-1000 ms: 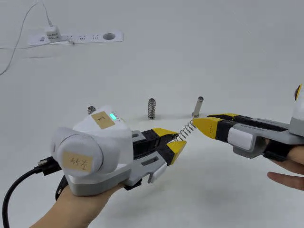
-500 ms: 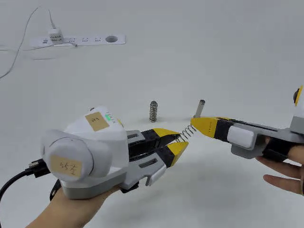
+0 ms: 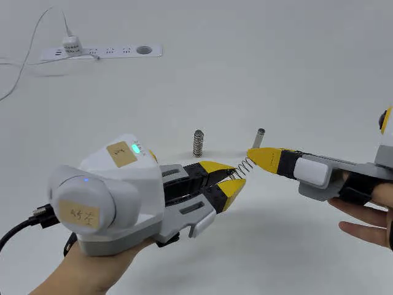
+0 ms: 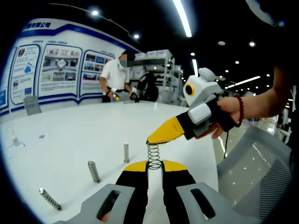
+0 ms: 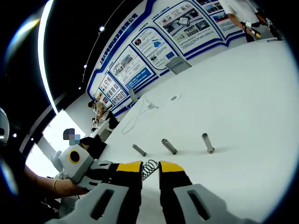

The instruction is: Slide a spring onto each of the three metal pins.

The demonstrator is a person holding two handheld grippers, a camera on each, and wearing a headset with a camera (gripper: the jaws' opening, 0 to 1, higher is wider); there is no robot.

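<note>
**Spring (image 3: 244,167) pinched at both ends above the table (image 3: 307,80)**

Held clear of the white surface, slanting up from lower left to upper right in the head view. Near end nipped between the yellow tips of the left gripper (image 3: 233,178), jaws drawn close with only a slit between them. Far end caught in the right gripper (image 3: 250,153), jaws pressed to a single point on the last coils. From the left gripper view, an upright coil rising out of the tips, met from above by the other gripper's beak. From the right gripper view, a few coils lodged in the gap between the two yellow tips.

Behind, standing on the table: bare pin (image 3: 259,138), upright, near the right gripper's tip but apart from it. Left of that, middle pin (image 3: 198,142), upright, already sleeved in a coil. Further along the row, third pin (image 5: 139,150), likewise coil-wrapped; leaning, or perhaps only bent by the fisheye. Far back on the table, white power strip (image 3: 101,52) with a plug and a cable trailing left. Beyond the table in the left gripper view, a person (image 4: 114,77) standing in a white shirt.
</note>
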